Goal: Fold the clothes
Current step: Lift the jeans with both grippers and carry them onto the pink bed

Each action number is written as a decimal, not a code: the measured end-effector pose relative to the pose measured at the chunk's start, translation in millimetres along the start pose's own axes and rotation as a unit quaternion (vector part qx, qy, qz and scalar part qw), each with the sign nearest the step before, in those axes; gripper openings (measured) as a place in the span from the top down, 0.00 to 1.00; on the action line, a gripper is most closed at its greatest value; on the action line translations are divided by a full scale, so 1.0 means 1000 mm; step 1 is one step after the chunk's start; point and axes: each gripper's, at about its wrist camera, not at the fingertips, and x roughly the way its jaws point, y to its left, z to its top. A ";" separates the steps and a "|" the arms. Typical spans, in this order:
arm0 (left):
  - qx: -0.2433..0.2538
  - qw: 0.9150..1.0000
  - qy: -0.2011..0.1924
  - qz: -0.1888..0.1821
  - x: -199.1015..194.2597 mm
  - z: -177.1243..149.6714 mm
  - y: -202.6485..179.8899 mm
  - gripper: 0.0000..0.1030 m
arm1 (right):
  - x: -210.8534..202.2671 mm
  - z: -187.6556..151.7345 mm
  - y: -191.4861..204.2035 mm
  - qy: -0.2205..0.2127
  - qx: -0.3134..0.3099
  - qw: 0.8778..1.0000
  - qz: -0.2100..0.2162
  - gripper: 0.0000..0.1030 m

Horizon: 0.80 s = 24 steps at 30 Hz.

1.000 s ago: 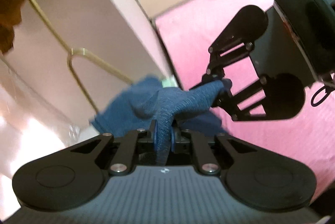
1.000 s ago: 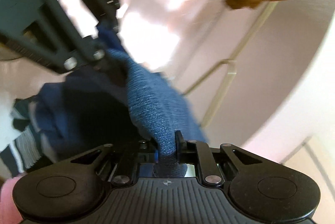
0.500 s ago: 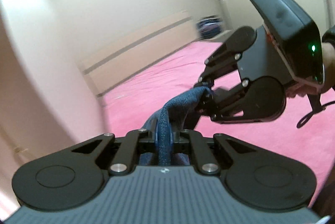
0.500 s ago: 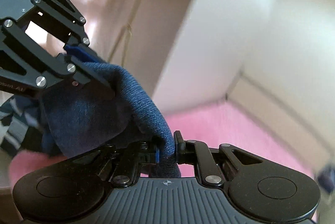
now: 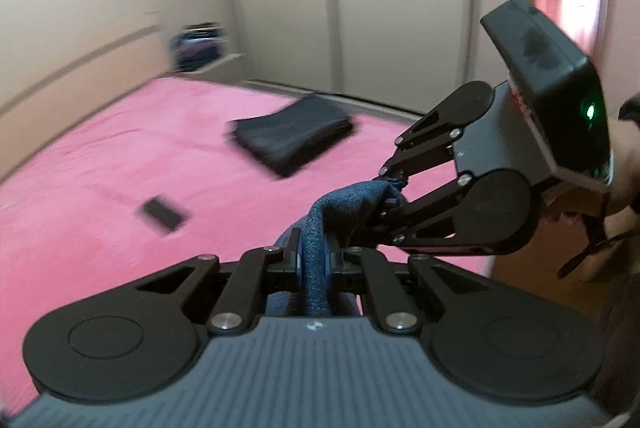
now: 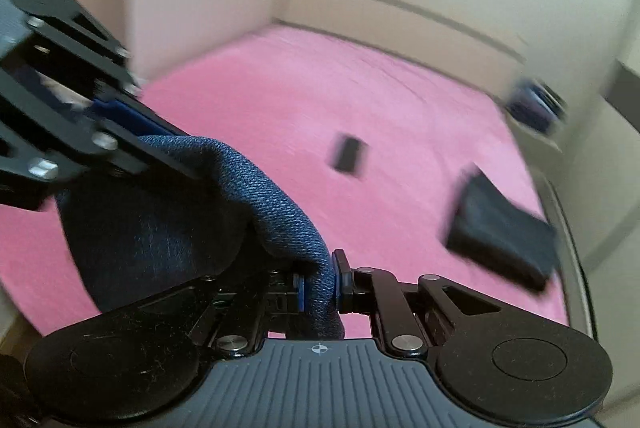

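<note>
The small dark thing [image 5: 162, 217] on the bed [image 5: 100, 156] is too blurred to name; the blue cloth [image 6: 168, 212] hangs hidden behind the tools.

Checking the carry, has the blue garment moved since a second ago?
Yes. The blue garment, clamped by both grippers, has swung away from the cabinet side with its brass handle and now hangs over the pink bed.

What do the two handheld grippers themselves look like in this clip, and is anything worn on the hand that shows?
Both the left gripper and the right gripper are matte black linkage arms with silver screws, round black side discs, blue finger pads and a ribbed grey base bearing a small crosshair mark. The right one's black housing shows a green light and a dangling black strap. The hand has a dark cuff.
</note>
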 end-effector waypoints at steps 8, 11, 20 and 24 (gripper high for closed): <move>0.015 0.998 0.047 -0.037 0.029 -0.014 -0.015 0.80 | 0.009 -0.059 -0.036 0.090 0.062 0.991 -0.080 0.63; -0.004 0.996 0.090 -0.002 0.020 -0.047 -0.001 0.78 | 0.012 -0.076 -0.035 0.120 0.075 0.984 -0.105 0.21; -0.058 0.983 0.160 0.069 0.005 -0.130 0.087 0.67 | 0.047 -0.109 -0.021 0.182 0.110 0.970 -0.116 0.19; -0.033 0.981 0.177 0.071 0.027 -0.134 0.093 0.65 | 0.068 -0.118 -0.012 0.203 0.124 0.966 -0.104 0.17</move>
